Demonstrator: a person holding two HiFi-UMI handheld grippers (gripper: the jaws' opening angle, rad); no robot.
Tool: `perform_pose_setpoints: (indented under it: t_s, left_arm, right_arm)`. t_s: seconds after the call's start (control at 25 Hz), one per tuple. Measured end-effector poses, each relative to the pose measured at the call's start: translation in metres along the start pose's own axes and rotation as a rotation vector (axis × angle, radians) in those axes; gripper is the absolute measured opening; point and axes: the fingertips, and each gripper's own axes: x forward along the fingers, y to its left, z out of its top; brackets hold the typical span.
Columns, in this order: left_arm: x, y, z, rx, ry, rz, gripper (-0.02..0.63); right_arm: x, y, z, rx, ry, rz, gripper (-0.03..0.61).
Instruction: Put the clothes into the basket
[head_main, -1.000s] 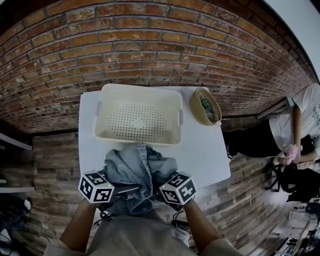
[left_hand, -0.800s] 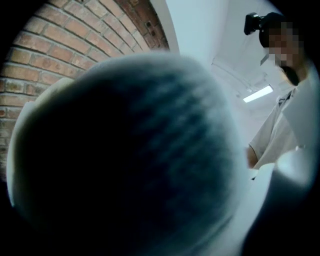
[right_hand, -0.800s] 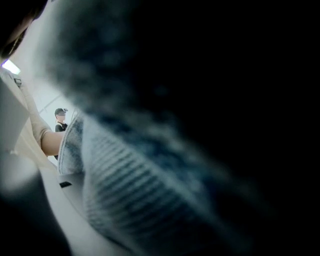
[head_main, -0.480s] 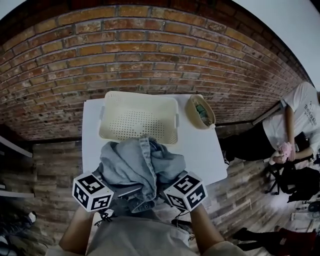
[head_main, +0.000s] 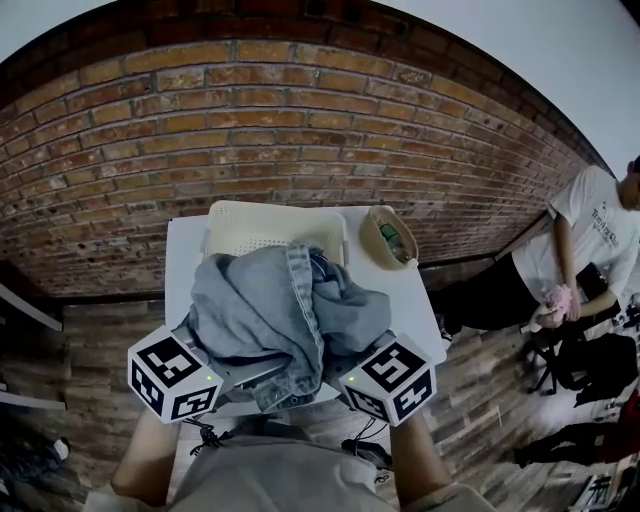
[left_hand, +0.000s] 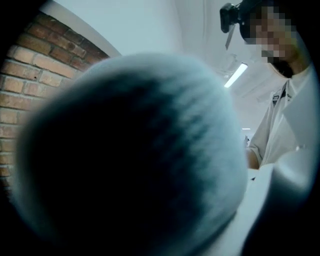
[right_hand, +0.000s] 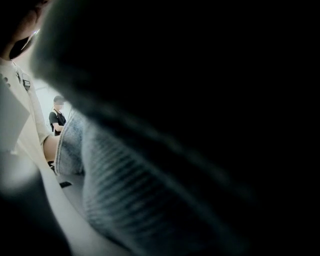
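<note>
A crumpled bundle of blue denim clothes (head_main: 280, 310) hangs in the air between my two grippers, over the near part of the white table (head_main: 183, 245) and the front edge of the cream perforated basket (head_main: 250, 214). The left gripper (head_main: 232, 368) grips the bundle's left underside and the right gripper (head_main: 338, 366) its right underside. Cloth covers both pairs of jaws. In the left gripper view the denim (left_hand: 130, 160) fills the frame right up to the camera. The right gripper view is likewise blocked by ribbed denim (right_hand: 125, 200).
A small tan bowl (head_main: 388, 238) with items inside stands on the table right of the basket. A brick wall (head_main: 300, 120) rises behind the table. A person in a white shirt (head_main: 590, 235) sits at the far right.
Both grippers have risen and moved forward with the denim bundle, which now covers most of the basket instead of lying in front of it.
</note>
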Motion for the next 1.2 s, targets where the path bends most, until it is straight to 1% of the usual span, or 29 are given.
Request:
perform_pose_setpoints:
  t_s: [0.2, 0.36, 0.72, 1.04, 1.2]
  left_arm:
    - [0.000, 0.000, 0.031, 0.067, -0.037, 0.008, 0.449]
    - [0.002, 0.004, 0.049, 0.109, -0.045, 0.017, 0.449]
    - [0.014, 0.026, 0.080, 0.169, -0.067, 0.026, 0.449]
    - [0.039, 0.060, 0.105, 0.196, -0.071, 0.014, 0.449]
    - [0.052, 0.077, 0.120, 0.225, -0.069, 0.011, 0.449]
  right_arm:
    - [-0.011, -0.010, 0.028, -0.051, -0.047, -0.043, 0.285]
    - [-0.014, -0.019, 0.044, -0.069, -0.079, -0.064, 0.285]
    - [-0.009, -0.047, 0.071, -0.102, -0.129, -0.096, 0.285]
    - [0.006, -0.088, 0.091, -0.107, -0.149, -0.129, 0.285]
    - [0.013, -0.110, 0.103, -0.105, -0.172, -0.147, 0.285]
